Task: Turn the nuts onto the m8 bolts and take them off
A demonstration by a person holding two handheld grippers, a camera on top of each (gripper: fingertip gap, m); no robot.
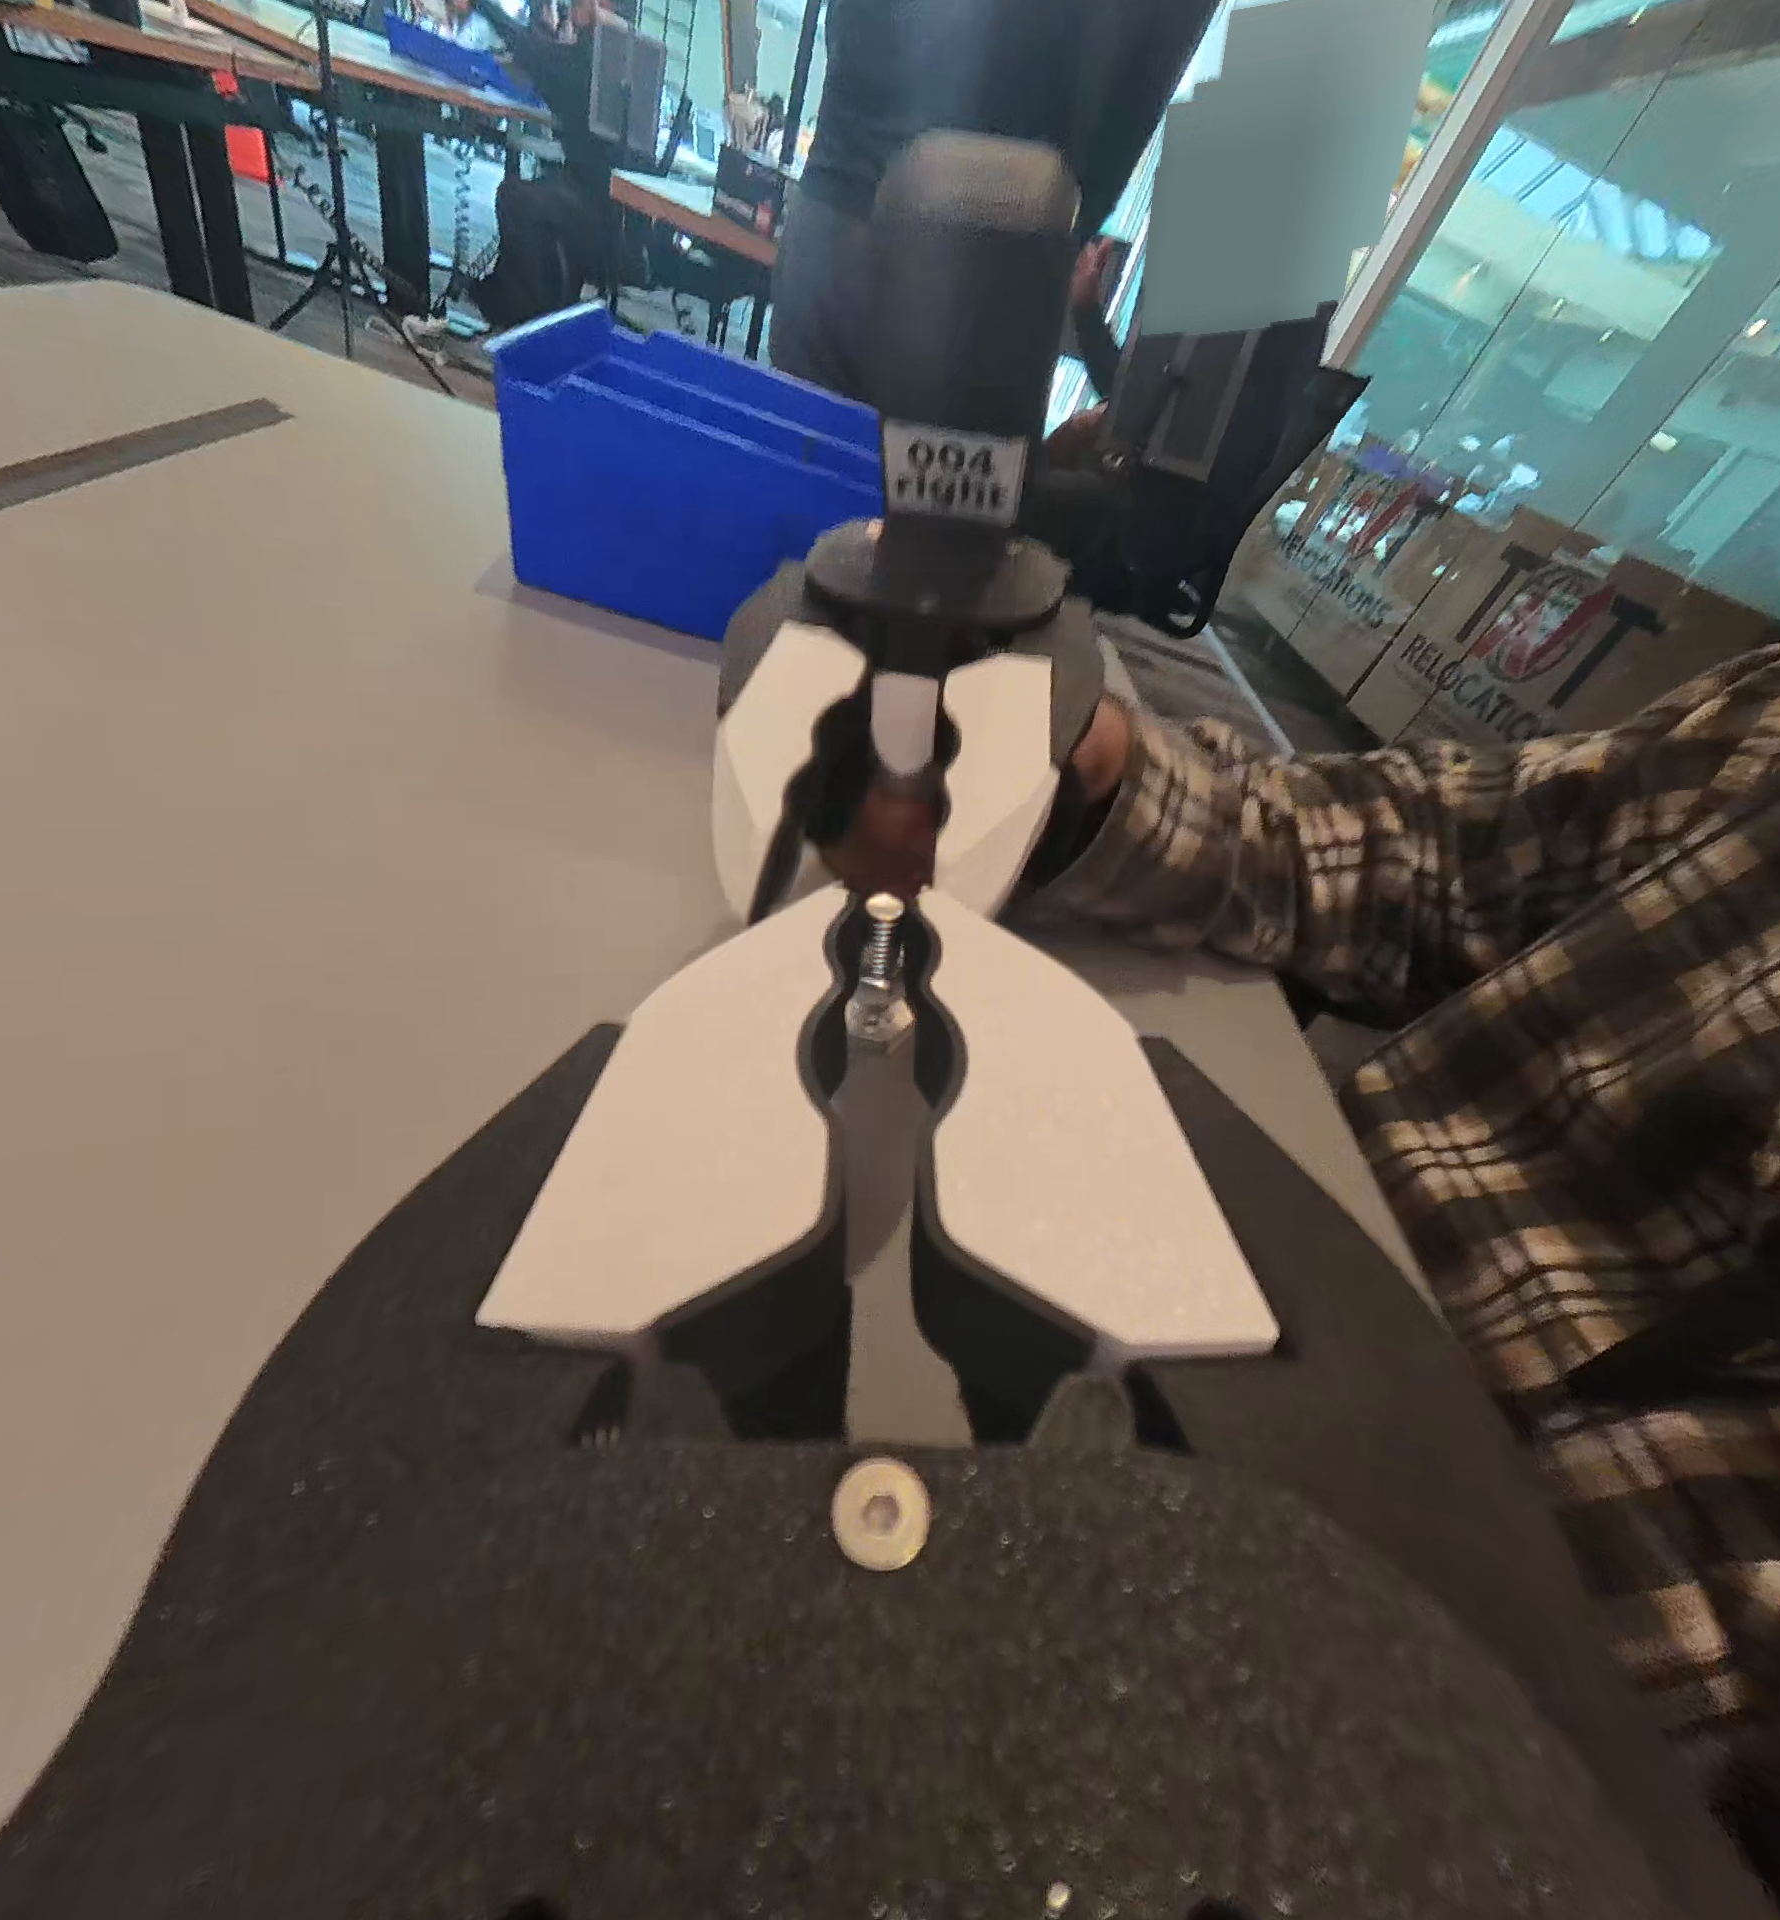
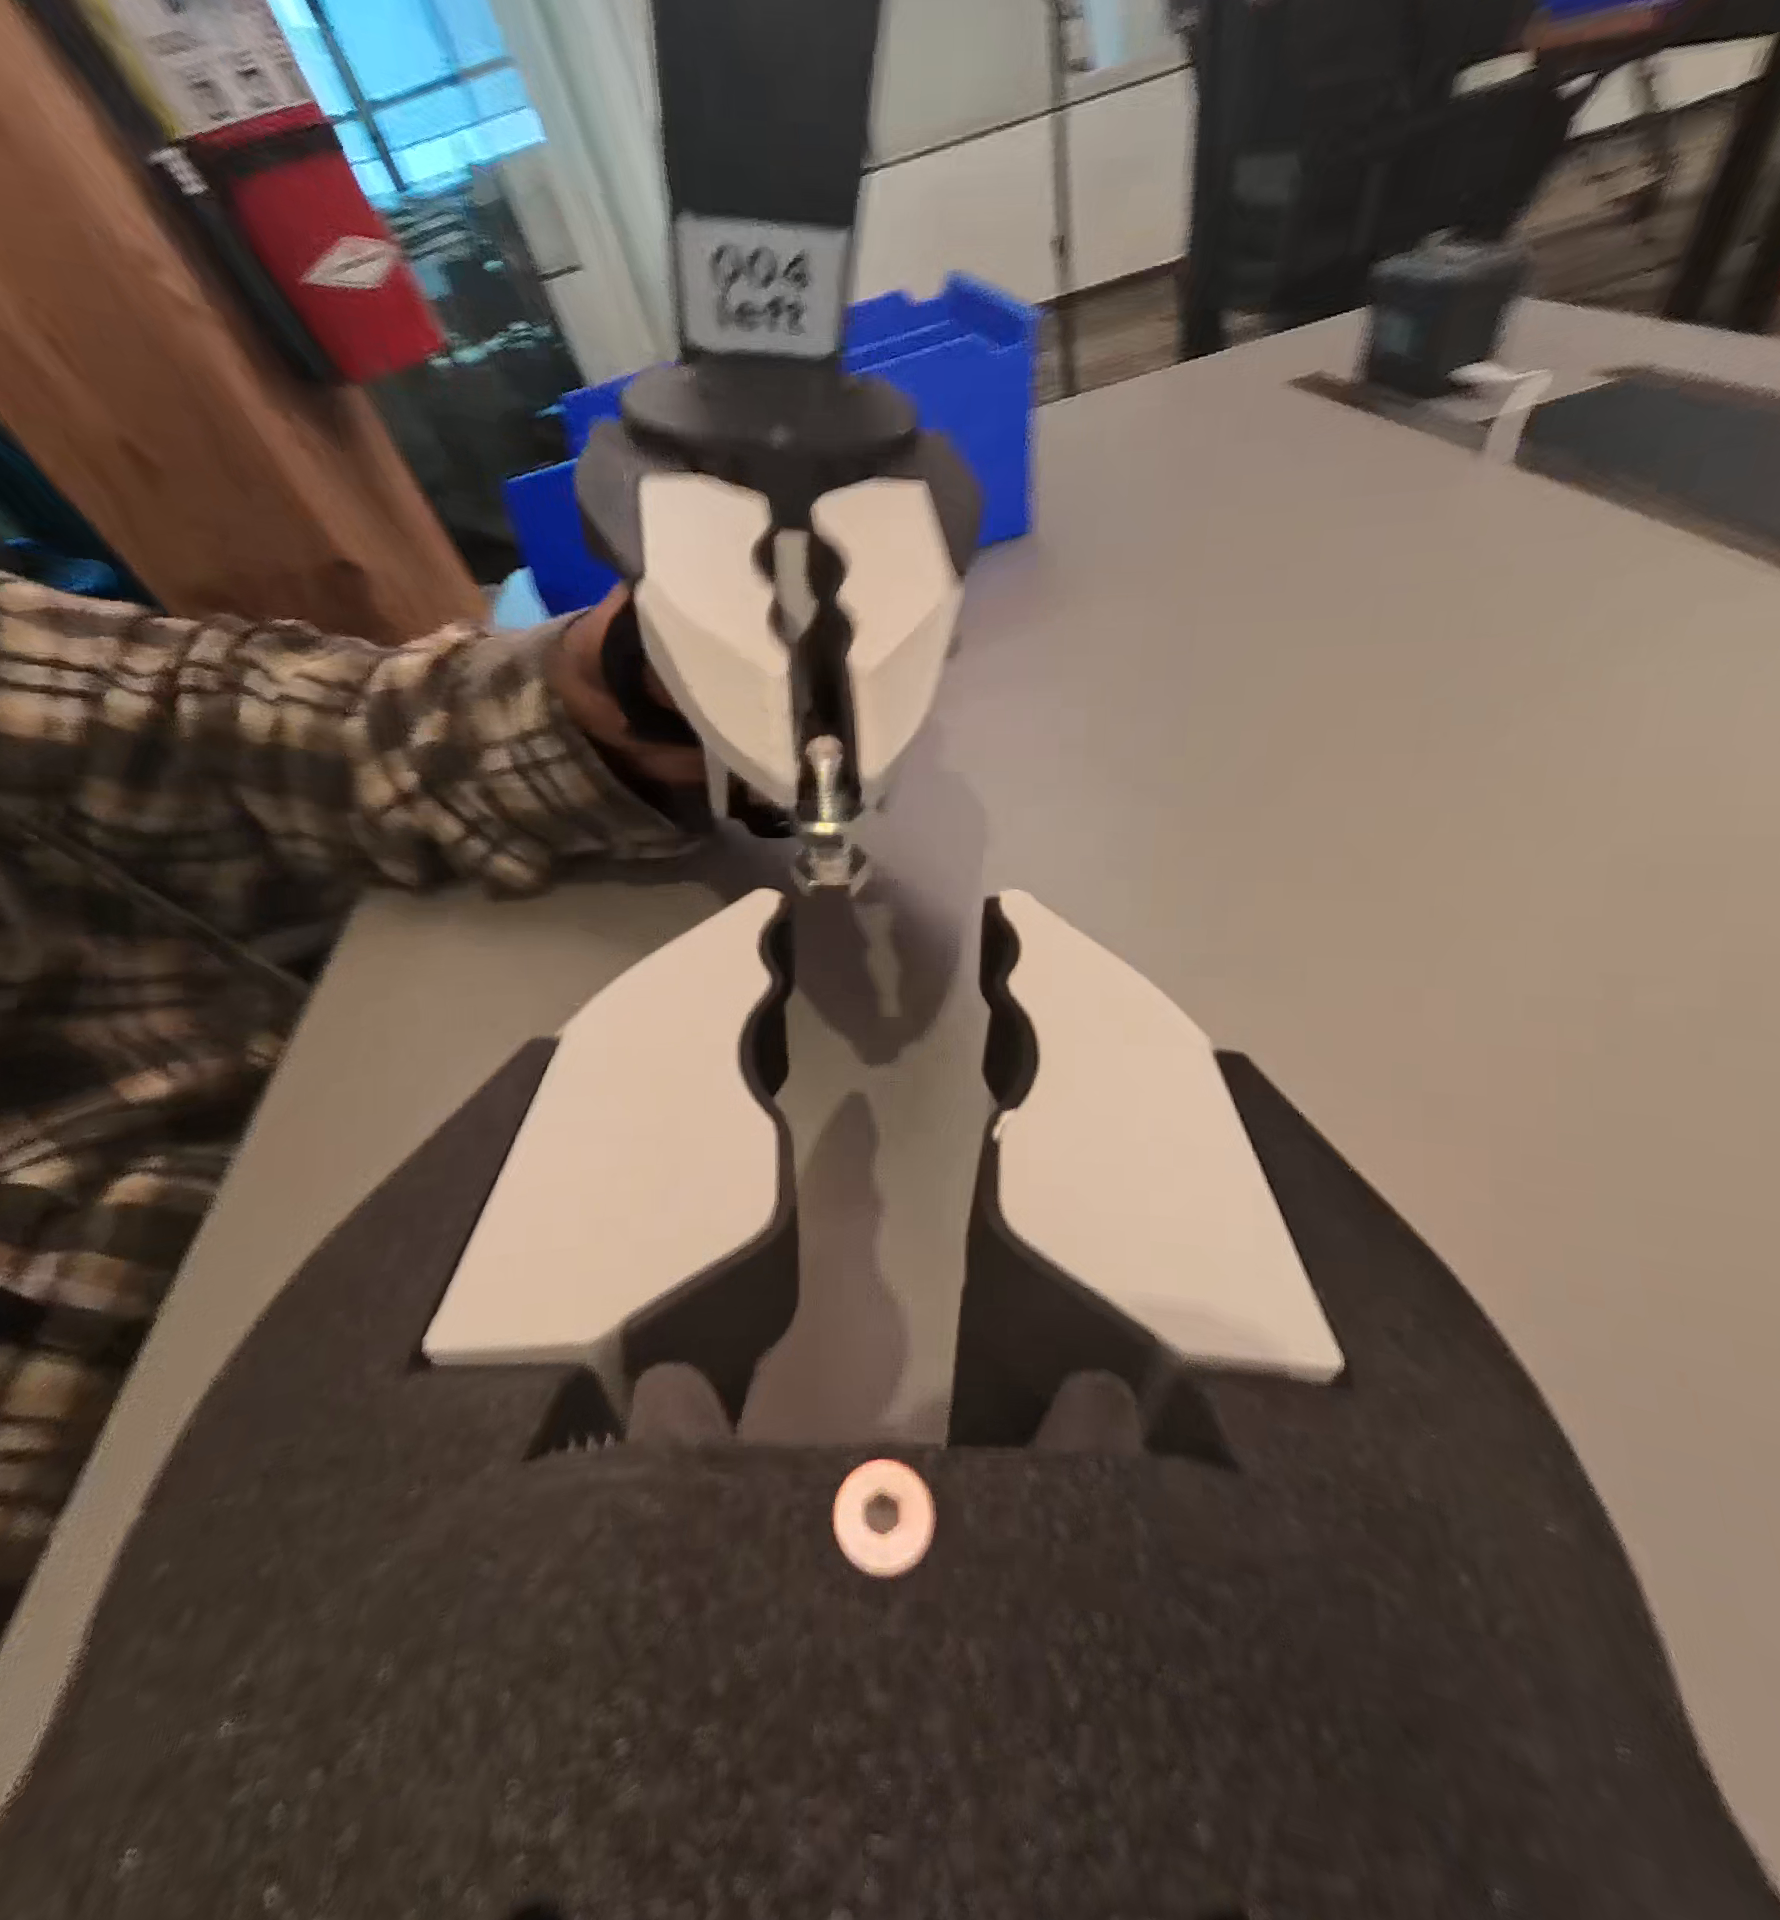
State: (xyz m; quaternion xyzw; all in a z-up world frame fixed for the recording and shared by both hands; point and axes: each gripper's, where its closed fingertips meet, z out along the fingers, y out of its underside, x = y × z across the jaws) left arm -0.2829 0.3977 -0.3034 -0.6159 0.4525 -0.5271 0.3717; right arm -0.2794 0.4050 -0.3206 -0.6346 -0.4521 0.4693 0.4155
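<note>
My left gripper (image 1: 881, 899) is shut on a silver bolt (image 1: 878, 971) and holds it above the grey table (image 1: 242, 831). A hex end (image 1: 870, 1023) shows between its fingers. In the right wrist view the left gripper (image 2: 824, 790) faces me with the bolt (image 2: 821, 790) sticking out of its tips. A hex nut (image 2: 829, 868) sits on the bolt's near end. My right gripper (image 2: 886, 909) is open and empty, and the nut is just beyond its fingertips, nearer the left finger (image 2: 657, 1122). The right gripper (image 1: 881, 831) is blurred in the left wrist view.
A blue plastic bin (image 1: 678, 488) stands on the table behind the grippers; it also shows in the right wrist view (image 2: 927, 416). A person's plaid sleeve (image 1: 1488, 935) lies along the table edge. A black device (image 2: 1437, 312) and a dark strip (image 2: 1696, 436) are farther off. Left and right tips are no more than a few centimetres apart.
</note>
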